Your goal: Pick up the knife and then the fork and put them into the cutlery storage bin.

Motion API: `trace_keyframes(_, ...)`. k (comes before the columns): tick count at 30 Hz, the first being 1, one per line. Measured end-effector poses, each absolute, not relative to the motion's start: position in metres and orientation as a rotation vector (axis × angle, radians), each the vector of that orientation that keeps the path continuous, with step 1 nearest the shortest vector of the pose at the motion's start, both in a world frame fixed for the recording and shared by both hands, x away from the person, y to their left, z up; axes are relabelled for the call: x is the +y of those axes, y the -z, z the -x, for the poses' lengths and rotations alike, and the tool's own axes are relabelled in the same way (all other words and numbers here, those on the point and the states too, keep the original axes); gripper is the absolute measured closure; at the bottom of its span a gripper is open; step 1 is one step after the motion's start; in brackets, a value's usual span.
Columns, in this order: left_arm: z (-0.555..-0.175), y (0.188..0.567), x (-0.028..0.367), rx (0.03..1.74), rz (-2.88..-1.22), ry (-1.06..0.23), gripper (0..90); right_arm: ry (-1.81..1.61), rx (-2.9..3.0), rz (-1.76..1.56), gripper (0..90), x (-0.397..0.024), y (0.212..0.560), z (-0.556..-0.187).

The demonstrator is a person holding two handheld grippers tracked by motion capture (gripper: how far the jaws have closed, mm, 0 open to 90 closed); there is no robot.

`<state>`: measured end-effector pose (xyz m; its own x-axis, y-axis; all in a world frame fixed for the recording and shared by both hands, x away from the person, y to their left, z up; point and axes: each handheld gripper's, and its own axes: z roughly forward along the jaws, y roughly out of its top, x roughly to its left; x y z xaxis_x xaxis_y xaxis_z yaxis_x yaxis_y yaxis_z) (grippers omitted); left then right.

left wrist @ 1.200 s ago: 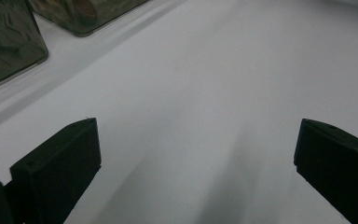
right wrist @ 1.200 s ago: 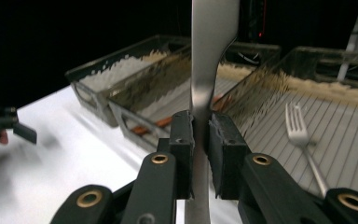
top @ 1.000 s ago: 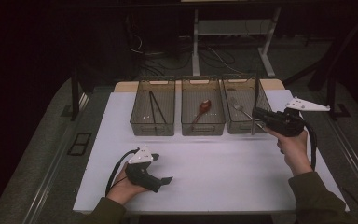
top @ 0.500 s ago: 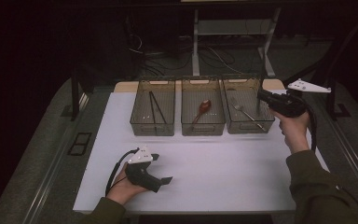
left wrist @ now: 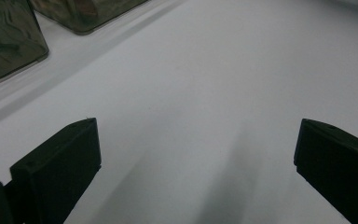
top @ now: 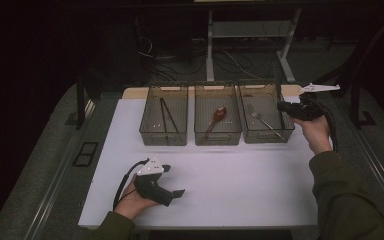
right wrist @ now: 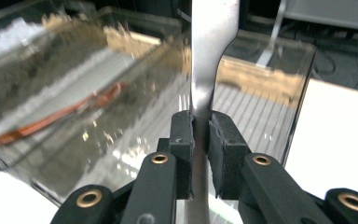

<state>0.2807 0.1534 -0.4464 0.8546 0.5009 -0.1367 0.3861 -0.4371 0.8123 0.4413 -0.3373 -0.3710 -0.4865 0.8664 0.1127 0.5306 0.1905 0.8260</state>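
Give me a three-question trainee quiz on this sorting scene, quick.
1. True or false: the left gripper rests open on the table.
2. Which bin holds the red spoon: A left, B middle, C right?
3. What is clamped in the right gripper?

Key: 1 true. 2 B, the middle bin. 3 A flat metal utensil handle, seen in the right gripper view; its working end is out of frame.
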Motion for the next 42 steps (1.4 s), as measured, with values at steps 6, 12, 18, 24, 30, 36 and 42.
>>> trace_keyframes(6,-0.281,0.447,0.153,0.643,-2.079,-0.15,0.0,-1.125,2.188,-1.352,78.9,-0.336,0.38,-0.449)
trace_keyframes(12,-0.281,0.447,0.153,0.642,-2.079,-0.148,0.0,-1.014,2.272,-1.37,79.0,-0.33,0.383,-0.458)
trace_keyframes(18,-0.28,0.446,0.153,0.639,-2.079,-0.145,0.0,-0.901,2.341,-1.379,78.9,-0.321,0.382,-0.467)
trace_keyframes(24,-0.28,0.446,0.153,0.638,-2.076,-0.145,0.0,-0.811,2.399,-1.393,78.9,-0.312,0.385,-0.476)
trace_keyframes(30,-0.28,0.446,0.153,0.637,-2.076,-0.144,0.0,-0.739,2.433,-1.399,78.8,-0.304,0.388,-0.483)
trace_keyframes(36,-0.28,0.445,0.154,0.635,-2.076,-0.145,0.0,-0.661,2.46,-1.42,77.8,-0.297,0.393,-0.487)
trace_keyframes(42,-0.281,0.445,0.154,0.633,-2.077,-0.146,0.0,-0.726,2.429,-1.447,73.1,-0.298,0.386,-0.488)
